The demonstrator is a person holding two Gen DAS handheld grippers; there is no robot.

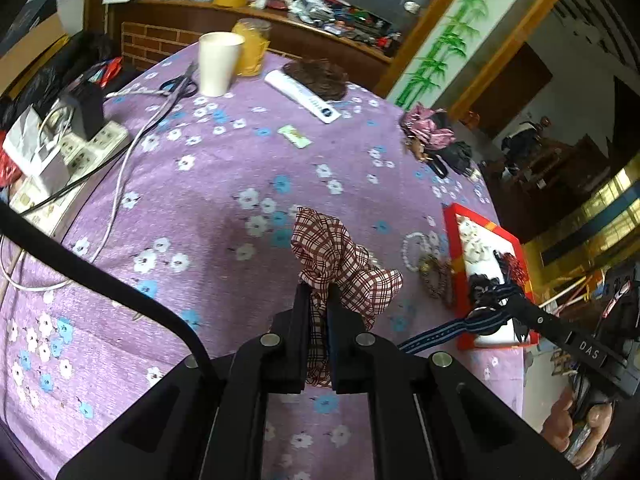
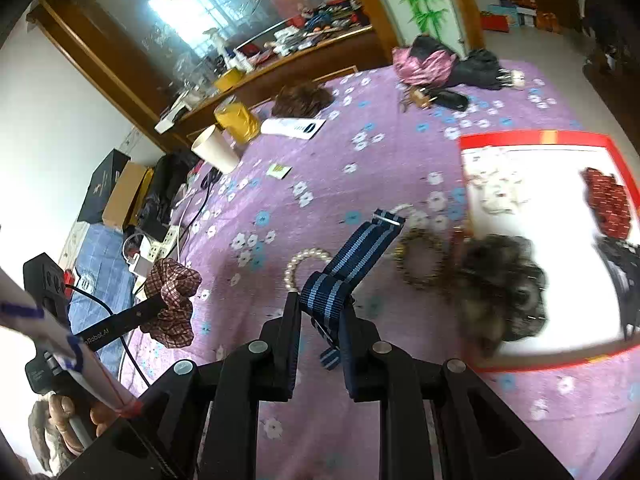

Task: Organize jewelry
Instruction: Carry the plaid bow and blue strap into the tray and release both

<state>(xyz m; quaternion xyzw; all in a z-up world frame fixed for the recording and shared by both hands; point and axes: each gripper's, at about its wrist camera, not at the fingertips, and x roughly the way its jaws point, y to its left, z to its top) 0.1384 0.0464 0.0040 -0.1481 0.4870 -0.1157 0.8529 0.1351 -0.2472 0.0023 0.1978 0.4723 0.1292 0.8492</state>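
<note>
Purple flowered tablecloth [image 1: 208,208] covers the table; left gripper [image 1: 319,300] clamps a plaid scrunchie [image 1: 340,264]; right gripper [image 2: 320,312], its arm marked "DAS", pinches a striped strap [image 2: 352,264] beside the red-rimmed tray [image 2: 532,138].

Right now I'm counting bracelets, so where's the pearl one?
In the right wrist view the pearl bracelet lies on the purple cloth, left of the striped strap and just beyond the right gripper.

The scrunchie [image 1: 340,264] is maroon-and-white plaid; the strap [image 2: 352,264] navy with pale-blue stripes; the tablecloth [image 1: 208,208] purple, flowered.
</note>
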